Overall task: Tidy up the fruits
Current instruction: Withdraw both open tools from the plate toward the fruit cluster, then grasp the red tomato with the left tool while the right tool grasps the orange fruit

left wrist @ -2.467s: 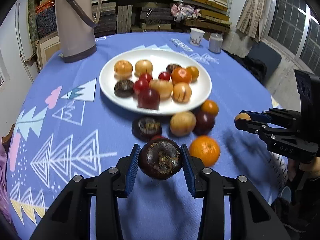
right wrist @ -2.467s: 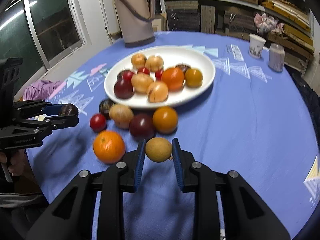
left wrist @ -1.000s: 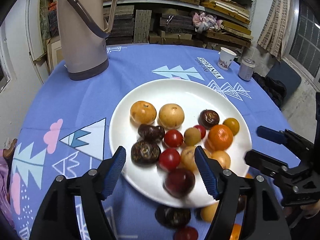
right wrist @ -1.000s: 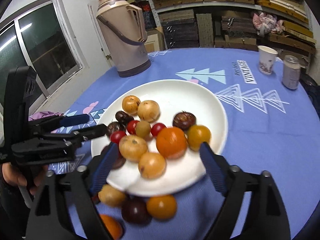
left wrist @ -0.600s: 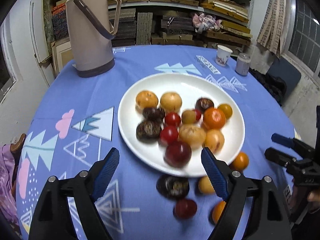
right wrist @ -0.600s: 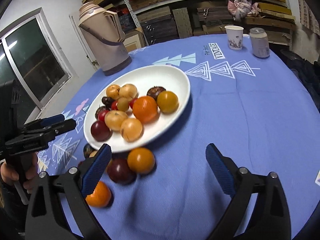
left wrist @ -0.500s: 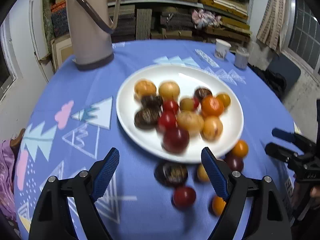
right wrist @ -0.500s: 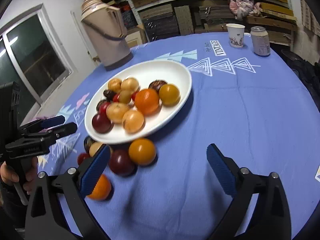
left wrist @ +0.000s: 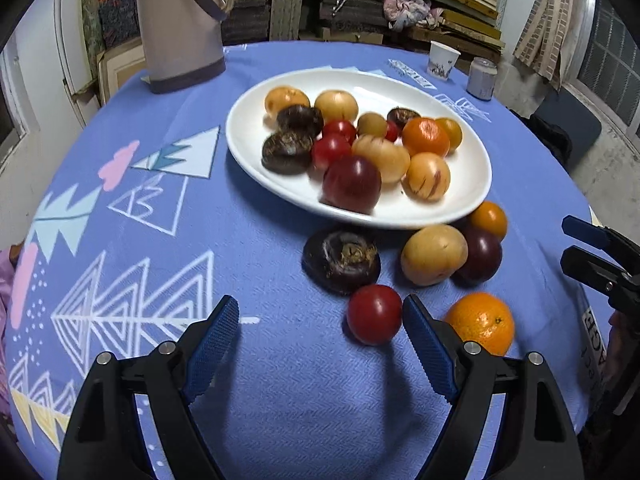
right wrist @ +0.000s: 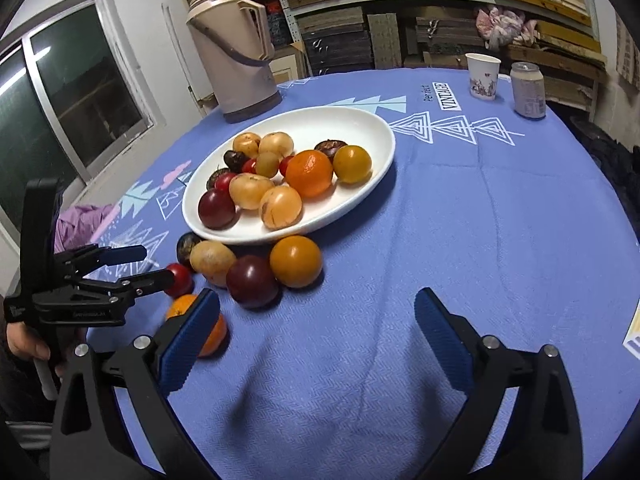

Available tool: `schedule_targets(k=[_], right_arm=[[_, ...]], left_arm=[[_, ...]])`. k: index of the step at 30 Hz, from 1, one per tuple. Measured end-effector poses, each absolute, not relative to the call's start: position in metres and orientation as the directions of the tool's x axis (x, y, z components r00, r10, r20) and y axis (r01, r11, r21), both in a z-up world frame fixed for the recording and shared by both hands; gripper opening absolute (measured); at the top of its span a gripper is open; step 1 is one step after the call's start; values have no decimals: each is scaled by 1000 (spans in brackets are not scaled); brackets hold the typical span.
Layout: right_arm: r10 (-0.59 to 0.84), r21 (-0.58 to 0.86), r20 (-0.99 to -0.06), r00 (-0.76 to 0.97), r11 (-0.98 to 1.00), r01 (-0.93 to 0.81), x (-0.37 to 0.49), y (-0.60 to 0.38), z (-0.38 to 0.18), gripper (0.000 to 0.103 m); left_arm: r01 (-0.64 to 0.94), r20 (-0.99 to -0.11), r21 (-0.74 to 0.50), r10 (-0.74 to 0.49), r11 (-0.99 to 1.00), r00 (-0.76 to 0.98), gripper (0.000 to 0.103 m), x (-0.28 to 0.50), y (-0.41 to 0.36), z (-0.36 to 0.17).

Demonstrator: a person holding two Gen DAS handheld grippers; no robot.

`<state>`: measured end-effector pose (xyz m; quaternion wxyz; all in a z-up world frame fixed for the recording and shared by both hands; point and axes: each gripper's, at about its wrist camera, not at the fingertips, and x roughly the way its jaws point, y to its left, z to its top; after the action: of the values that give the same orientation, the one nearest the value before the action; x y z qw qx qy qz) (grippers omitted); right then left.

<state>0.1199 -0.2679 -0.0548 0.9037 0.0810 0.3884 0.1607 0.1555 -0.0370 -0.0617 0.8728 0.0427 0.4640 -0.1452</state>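
In the left wrist view, the left gripper stands wide with nothing between its blue pads; its jaws have just been opening. A red tomato lies on the blue tablecloth just inside the right pad, at about one o'clock from the gap's middle, not pressed by either pad. Just beyond that pad, at two o'clock, sits an orange. Farther on, at twelve o'clock, a dark mangosteen rests near the rim of the white plate, with a tan fruit, a dark plum and a small orange fruit to its right. The plate holds a heap of mixed fruit. Behind it, at eleven o'clock, stands a beige thermos; at one o'clock, a paper cup and a can. In the right wrist view, the right gripper is spread very wide and empty over bare cloth, its jaws having just been opening.
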Motion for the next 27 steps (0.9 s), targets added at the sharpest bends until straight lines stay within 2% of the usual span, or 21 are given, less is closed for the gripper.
schedule_targets(k=[4, 8, 13, 16, 18, 22, 27], right_arm=[[319, 219, -678, 663, 948, -232, 119, -261, -56, 96], [330, 234, -686, 648, 944, -233, 123, -258, -60, 96], [336, 246, -696, 634, 942, -229, 127, -257, -64, 96], [334, 242, -700, 631, 943, -230, 129, -255, -65, 96], [335, 242, -702, 629, 942, -231, 129, -255, -66, 96], [311, 221, -702, 641, 950, -218, 131, -253, -64, 96], [245, 153, -697, 674, 969, -194, 138, -251, -59, 96]], left_arm=[[313, -823, -62, -226, 948, 522, 84, 156, -41, -65], [327, -829, -80, -245, 942, 503, 83, 155, -44, -70], [342, -835, -77, -248, 937, 490, 71, 152, -49, -76], [340, -829, -129, -290, 932, 479, 52, 152, -45, -73], [353, -822, -183, -340, 917, 458, 30, 152, -43, -71], [357, -816, -146, -317, 923, 484, 30, 146, -46, -70], [345, -812, -179, -337, 921, 477, 30, 144, -38, -71]])
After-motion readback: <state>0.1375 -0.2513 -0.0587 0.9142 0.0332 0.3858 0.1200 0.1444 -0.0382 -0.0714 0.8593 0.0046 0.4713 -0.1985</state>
